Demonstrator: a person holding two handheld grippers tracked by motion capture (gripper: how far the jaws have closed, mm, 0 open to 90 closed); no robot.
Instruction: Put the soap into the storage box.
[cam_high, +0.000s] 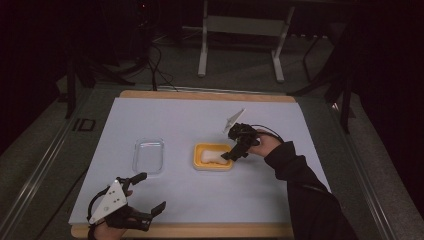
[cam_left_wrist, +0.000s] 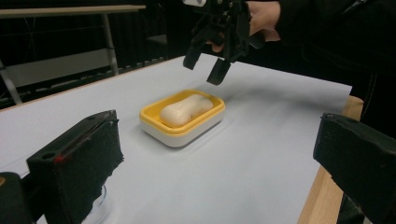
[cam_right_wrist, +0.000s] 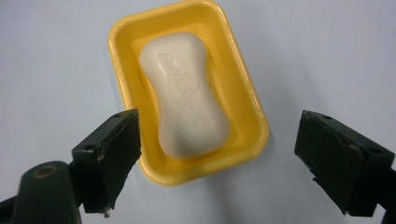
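Note:
A white bar of soap (cam_right_wrist: 187, 95) lies in a yellow soap dish (cam_right_wrist: 126, 44) near the middle of the white table sheet; the soap (cam_high: 210, 158) and dish (cam_high: 200, 162) also appear in the high view, and the soap (cam_left_wrist: 186, 109) and dish (cam_left_wrist: 154, 122) in the left gripper view. My right gripper (cam_high: 235, 150) hovers open just above the dish's right end, jaws spread wider than the dish and holding nothing. My left gripper (cam_high: 148, 192) stays open near the table's front left edge, well away from the dish, with nothing between its jaws.
A clear plastic lid or tray (cam_high: 148, 155) lies flat left of the dish. The white sheet (cam_high: 200, 120) covers a wooden tabletop whose front edge (cam_high: 200, 231) shows. A metal frame stand (cam_high: 240, 30) stands on the floor beyond the table.

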